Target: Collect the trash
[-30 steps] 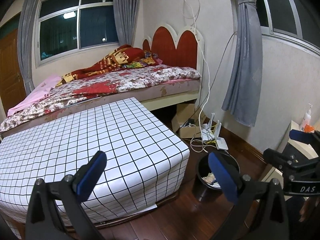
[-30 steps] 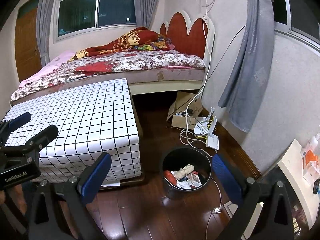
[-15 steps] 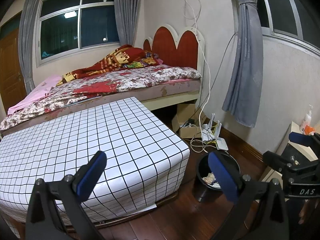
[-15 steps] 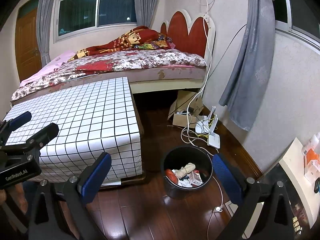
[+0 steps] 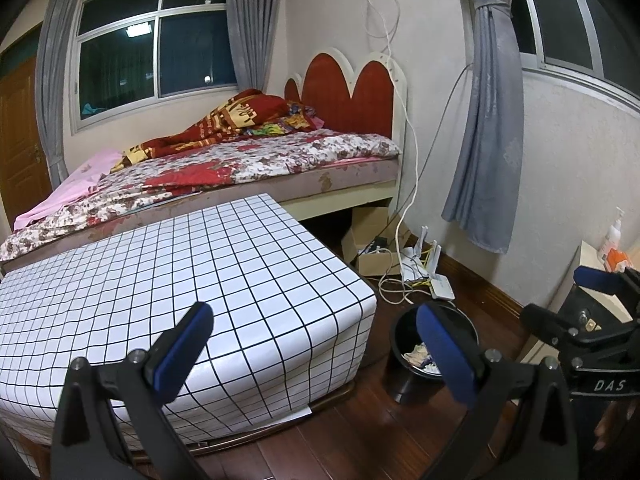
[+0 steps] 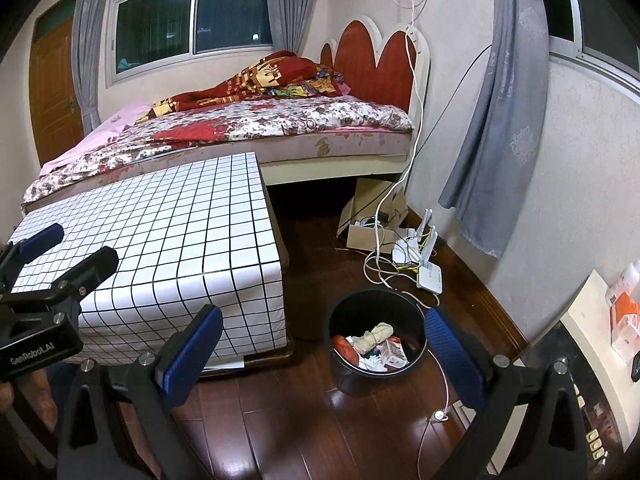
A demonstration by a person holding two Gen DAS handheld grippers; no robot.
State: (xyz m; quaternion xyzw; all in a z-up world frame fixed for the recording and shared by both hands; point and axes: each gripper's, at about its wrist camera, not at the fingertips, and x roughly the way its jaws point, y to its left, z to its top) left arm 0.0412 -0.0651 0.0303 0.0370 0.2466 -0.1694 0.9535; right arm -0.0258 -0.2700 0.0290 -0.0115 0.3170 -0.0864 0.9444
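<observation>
Holding position: we hover both grippers above the dark wood floor [image 6: 304, 432], empty, beside the checked table [image 6: 168, 240].
Step in hand: we judge the gathering close to done; the black bin [image 6: 376, 376] at lower centre of the right view already holds crumpled paper and wrappers [image 6: 374, 346], and we see no loose trash on the tabletop.
Left gripper [image 5: 310, 350]: jaws spread wide, nothing between the blue pads; it sits low in its frame, pointing over the table's near corner toward the bed [image 5: 248, 168].
Right gripper [image 6: 322, 354]: jaws wide too, empty, with the bin framed between its fingers in the lower middle.
Trash location: inside the bin, on the floor just right of the table; in the left view the bin [image 5: 404, 372] peeks out at lower right.
Next move: we would scan the floor near the cables [image 6: 384, 264] and router for stray scraps; none is clearly visible.
</observation>
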